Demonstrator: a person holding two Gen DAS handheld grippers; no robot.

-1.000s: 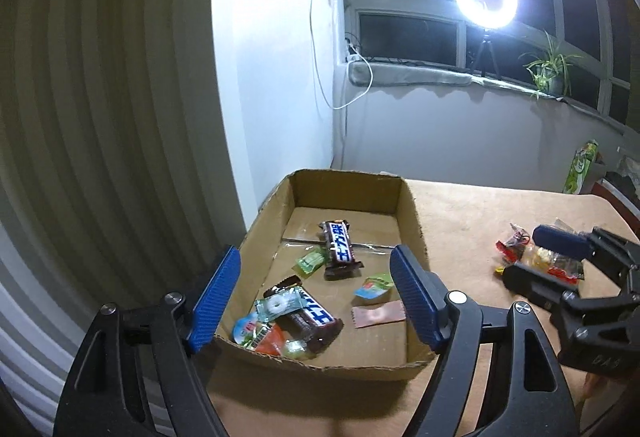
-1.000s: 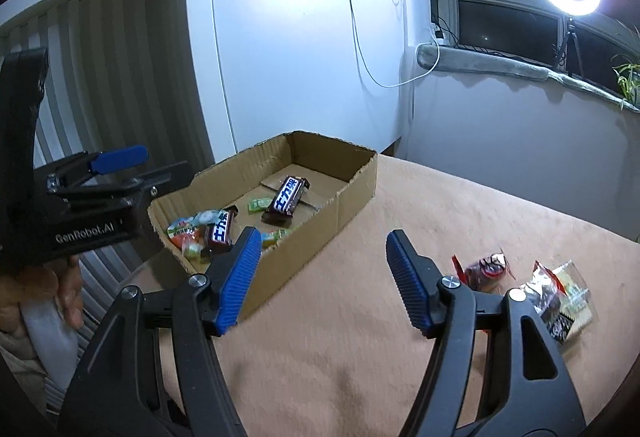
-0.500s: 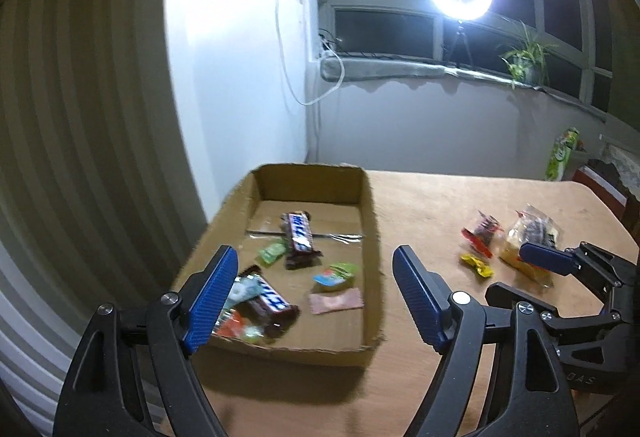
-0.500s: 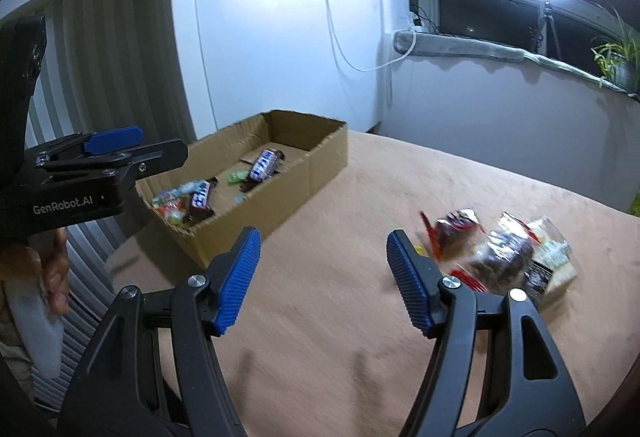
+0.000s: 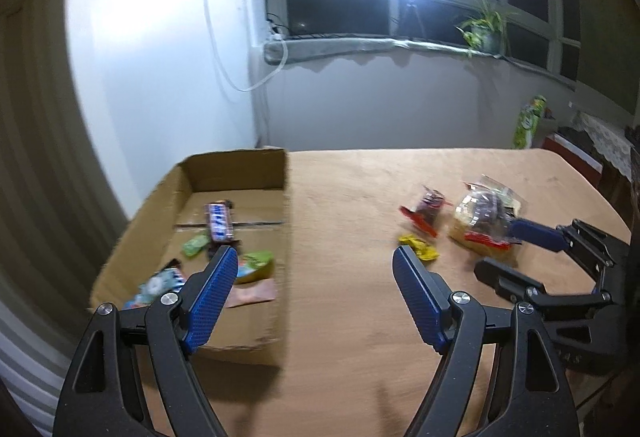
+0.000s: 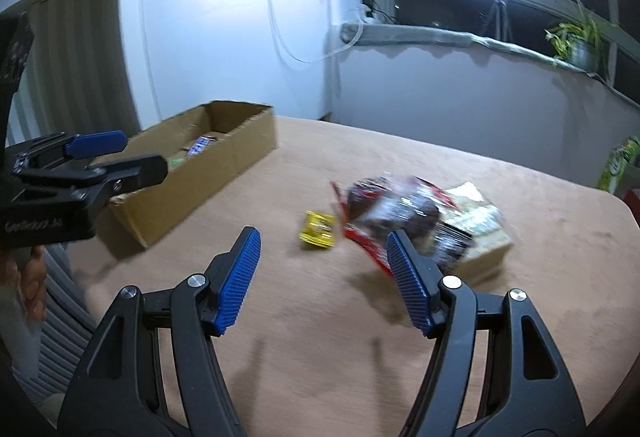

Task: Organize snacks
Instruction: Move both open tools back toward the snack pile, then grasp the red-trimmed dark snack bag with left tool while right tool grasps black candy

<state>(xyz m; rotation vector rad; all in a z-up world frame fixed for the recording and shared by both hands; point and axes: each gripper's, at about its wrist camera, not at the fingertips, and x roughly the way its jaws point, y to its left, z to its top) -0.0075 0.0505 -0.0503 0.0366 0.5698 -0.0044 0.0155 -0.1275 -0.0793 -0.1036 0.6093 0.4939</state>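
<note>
Left wrist view: we see the left gripper [image 5: 312,265], a black two-finger frame with ribbed blue pads, with its jaws standing apart and nothing between them. One second ago the shallow brown corrugated cardboard box [image 5: 264,333] lay squarely between these fingers; it now sits at the lower left, and bare tan table surface [image 5: 340,317] fills the gap. The loose pile of snacks, which was at the far right edge, is now nearer the middle of the view.

Inside the box we identify a dark glossy chocolate bar with a blue-and-white label [image 5: 219,223], a small green wrapper [image 5: 193,245], a round green-lidded cup [image 5: 255,265] and a flat pink sachet [image 5: 252,293]. The near items are blurred.

On the table, well apart from the box, lie a crumpled yellow foil wrapper [image 5: 418,252], a red-and-dark crinkled packet [image 5: 426,211] and a clear plastic bag of pale and dark pieces [image 5: 482,213]. The right gripper [image 5: 508,249] reaches in from the right, its upper blue pad touching or overlapping that bag; we cannot tell which.

Right wrist view: the right gripper [image 6: 322,269] is likewise spread and empty. Earlier its fingers framed bare table with the packets off to the right; the yellow foil wrapper [image 6: 318,229] now lies just beyond the gap, and the red-and-dark packet [image 6: 372,205] sits behind the right pad. The cardboard box [image 6: 200,189] has shifted left, beside the left gripper [image 6: 112,157].
</note>
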